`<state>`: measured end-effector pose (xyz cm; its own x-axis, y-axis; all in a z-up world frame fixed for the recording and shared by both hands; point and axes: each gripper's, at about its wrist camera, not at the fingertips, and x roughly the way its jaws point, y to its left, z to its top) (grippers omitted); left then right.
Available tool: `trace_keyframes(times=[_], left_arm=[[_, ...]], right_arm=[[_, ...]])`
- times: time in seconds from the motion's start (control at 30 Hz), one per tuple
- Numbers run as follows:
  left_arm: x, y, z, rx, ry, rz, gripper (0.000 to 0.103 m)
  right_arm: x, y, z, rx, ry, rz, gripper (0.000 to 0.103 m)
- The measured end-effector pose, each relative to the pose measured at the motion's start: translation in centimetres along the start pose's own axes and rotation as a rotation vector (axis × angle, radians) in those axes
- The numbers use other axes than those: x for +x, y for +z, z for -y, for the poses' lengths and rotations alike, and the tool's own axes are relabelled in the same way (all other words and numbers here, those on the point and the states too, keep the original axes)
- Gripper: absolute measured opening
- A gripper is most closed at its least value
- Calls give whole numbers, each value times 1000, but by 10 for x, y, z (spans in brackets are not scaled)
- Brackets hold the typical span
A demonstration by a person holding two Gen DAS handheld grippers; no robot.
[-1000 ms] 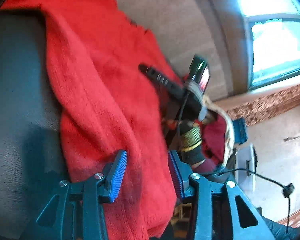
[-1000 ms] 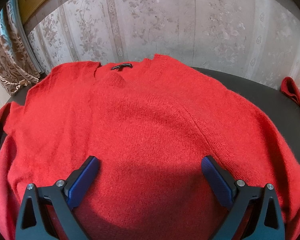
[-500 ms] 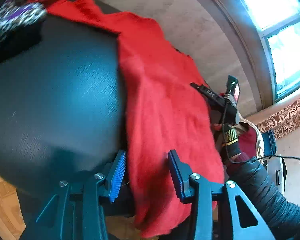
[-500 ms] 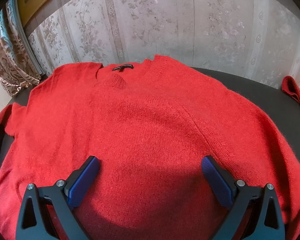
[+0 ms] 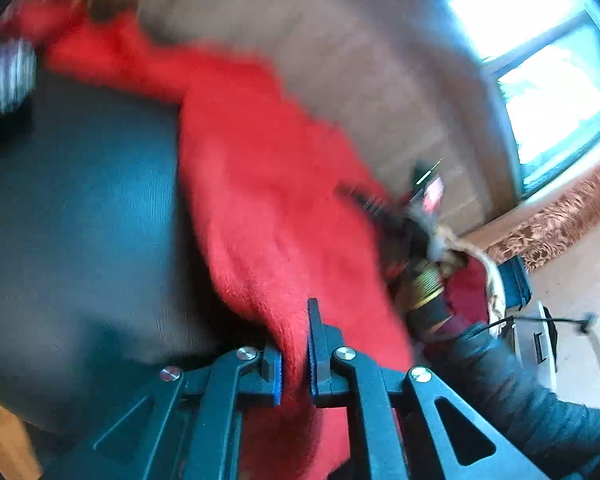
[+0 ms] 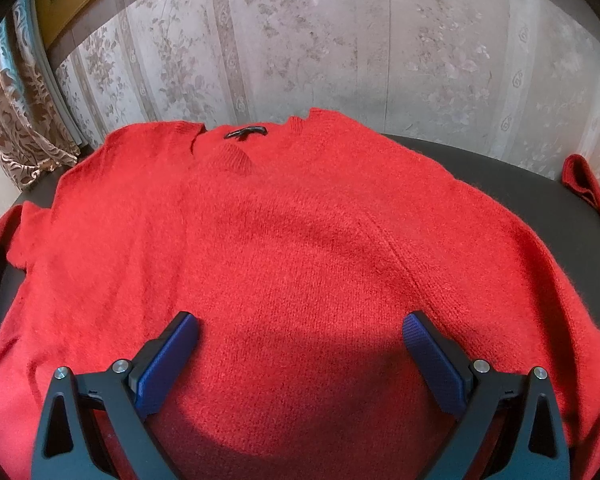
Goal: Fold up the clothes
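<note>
Papered wall (image 6: pixel 340 40) behind, window (image 5: pixel 548 80) to one side, dark table (image 6: pixel 500 168) below us. The red sweater (image 6: pixel 284 240) lies spread front-up on the table, neck (image 6: pixel 244 136) toward the wall, its label just visible inside the collar. One sleeve (image 6: pixel 588 188) trails off at the far right edge; the hem side hangs toward us over the table lip.

Our left gripper (image 5: pixel 294 356) has its blue pads closed to a narrow gap with a fold of the sweater's edge (image 5: pixel 292 332) pinched between them. That view is smeared with motion blur, so we cannot tell exactly which part of the edge it has; it looks like the side or lower corner where the cloth drapes off the table (image 5: pixel 80 220). Our right gripper (image 6: pixel 300 360) hovers low over the sweater's body, jaws spread wide, holding nothing. From the left view it shows only as a dark blurred shape (image 5: pixel 404 216) above the cloth.

Judgement: the first fold is in hand. The garment is flat and unfolded, and only one side is gripped.

Next move, as we read it: carry the pinched edge up and across toward the middle of the body, keeping the cloth taut enough not to bunch. The right gripper should either press down as an anchor along the fold line or take the matching corner. Fuzzy knit may cling and drag on itself.
</note>
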<state>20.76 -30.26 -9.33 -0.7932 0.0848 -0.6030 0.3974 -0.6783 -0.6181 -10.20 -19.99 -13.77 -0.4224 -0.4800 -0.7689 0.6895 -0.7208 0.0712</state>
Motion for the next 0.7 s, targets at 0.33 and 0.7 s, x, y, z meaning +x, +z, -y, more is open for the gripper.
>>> trace_keyframes(times=[0.33, 0.7], left_arm=[[-13, -4, -34, -84, 284, -120, 13], [-28, -40, -52, -138, 75, -68, 47]], right_arm=[[1, -1, 2, 2, 4, 1, 103], [-1, -2, 0, 6, 1, 2, 103]])
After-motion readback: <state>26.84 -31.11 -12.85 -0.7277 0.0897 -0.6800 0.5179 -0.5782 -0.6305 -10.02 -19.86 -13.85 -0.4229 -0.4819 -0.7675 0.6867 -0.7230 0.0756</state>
